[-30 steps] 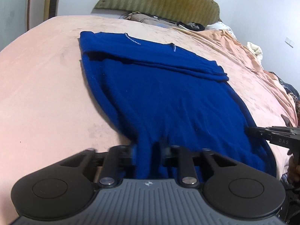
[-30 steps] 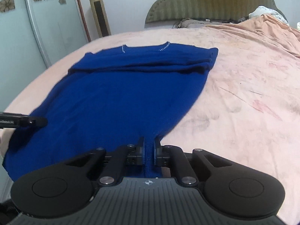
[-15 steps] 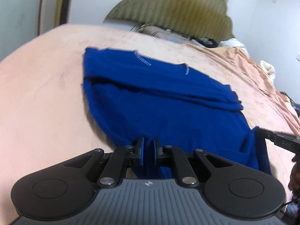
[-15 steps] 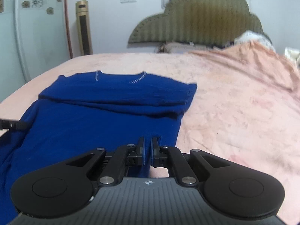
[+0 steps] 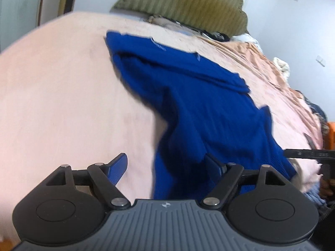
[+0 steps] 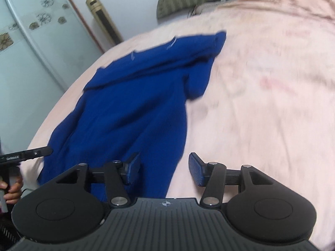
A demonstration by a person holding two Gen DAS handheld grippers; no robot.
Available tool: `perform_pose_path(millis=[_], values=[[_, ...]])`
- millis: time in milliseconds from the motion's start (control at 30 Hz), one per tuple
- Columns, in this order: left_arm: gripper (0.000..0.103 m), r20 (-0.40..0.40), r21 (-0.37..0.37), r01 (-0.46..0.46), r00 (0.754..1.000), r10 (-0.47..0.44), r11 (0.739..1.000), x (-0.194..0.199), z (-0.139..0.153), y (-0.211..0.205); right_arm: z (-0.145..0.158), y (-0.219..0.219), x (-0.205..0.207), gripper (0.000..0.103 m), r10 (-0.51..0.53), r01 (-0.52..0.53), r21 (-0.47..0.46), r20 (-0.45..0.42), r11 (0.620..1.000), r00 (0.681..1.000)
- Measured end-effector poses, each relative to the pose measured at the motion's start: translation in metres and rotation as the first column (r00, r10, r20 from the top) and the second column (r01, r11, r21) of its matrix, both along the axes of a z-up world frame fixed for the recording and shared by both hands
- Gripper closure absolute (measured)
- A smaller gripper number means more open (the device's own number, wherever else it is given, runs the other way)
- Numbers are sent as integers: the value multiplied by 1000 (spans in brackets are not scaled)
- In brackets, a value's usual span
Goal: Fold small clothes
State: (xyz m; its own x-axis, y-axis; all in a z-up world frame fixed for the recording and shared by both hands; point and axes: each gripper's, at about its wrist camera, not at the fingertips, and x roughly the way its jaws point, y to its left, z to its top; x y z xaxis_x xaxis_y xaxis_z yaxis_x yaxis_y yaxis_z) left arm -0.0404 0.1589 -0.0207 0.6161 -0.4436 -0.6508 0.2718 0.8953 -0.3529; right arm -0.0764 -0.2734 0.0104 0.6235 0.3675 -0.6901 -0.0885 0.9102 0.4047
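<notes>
A dark blue shirt [image 5: 201, 108] lies on the pink bedspread [image 5: 62, 96], sleeves folded across its top, collar toward the headboard. Its lower part is rumpled and narrowed toward me. My left gripper [image 5: 167, 165] is open, its jaws wide apart over the shirt's near hem, holding nothing. In the right wrist view the same shirt [image 6: 134, 104] runs from the collar down to my right gripper [image 6: 164, 167], which is open and empty above the hem's right edge. Each gripper's tip shows at the edge of the other's view: the right gripper [image 5: 309, 153] and the left gripper [image 6: 27, 153].
An olive padded headboard [image 5: 188, 2] with clutter below it stands at the far end. A glass wardrobe door [image 6: 25, 41] and a gold tower fan [image 6: 104, 23] stand left of the bed. Crumpled pink bedding [image 5: 272, 62] lies to the right.
Both grippers were shut on the shirt's hem and have opened, letting it go. The lower shirt has bunched inward, and both views have tilted.
</notes>
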Motion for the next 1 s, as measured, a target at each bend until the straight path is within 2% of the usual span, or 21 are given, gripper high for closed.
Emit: perform_pose_path(millis=[100,167,200,233,267,300,333,400,567,733,800,833,933,1000], values=[[24,5,-16,48,999,-48,999,-16,-2,-3,2,16,-10,46,61,-61,-45,-18,997,998],[25,20,7,89,996,-90,996,-22,-3,-14,3,33,-15,55,91,-91,-100,-10,991,996],[31,31,31,106,994,-107,994,-24,-3,-20,3,42,-18,63,106,-106,-136,-5,985,994],[49,46,68,117,992,-121,991,-26,-3,-28,3,48,-20,70,120,-117,-173,7,978,993],[61,53,102,120,991,-126,988,-26,-2,-33,3,56,-21,75,133,-126,-203,18,971,991],[77,49,111,117,991,-123,987,-28,-2,-35,2,61,-20,87,143,-136,-205,22,969,989],[89,37,89,118,992,-122,989,-26,-1,-35,3,63,-20,90,149,-141,-189,24,972,989],[89,49,54,122,991,-125,991,-26,3,-36,6,65,-20,90,158,-147,-191,40,970,987],[90,228,33,141,963,-145,989,-50,38,-36,36,51,-29,91,184,-174,-84,131,981,974],[90,343,-42,100,936,-80,994,-62,72,-14,77,35,-43,91,186,-194,6,262,981,947],[90,377,-47,85,924,-61,995,-63,77,-10,87,31,-47,91,189,-203,17,294,979,937],[90,378,-44,77,924,-55,996,-62,75,-8,89,30,-48,91,191,-205,15,299,979,935],[90,305,-46,44,952,-28,998,-55,61,-7,84,30,-49,91,189,-196,4,258,981,948],[90,285,-32,43,958,-32,999,-54,56,-11,79,32,-45,91,180,-186,6,232,983,956]])
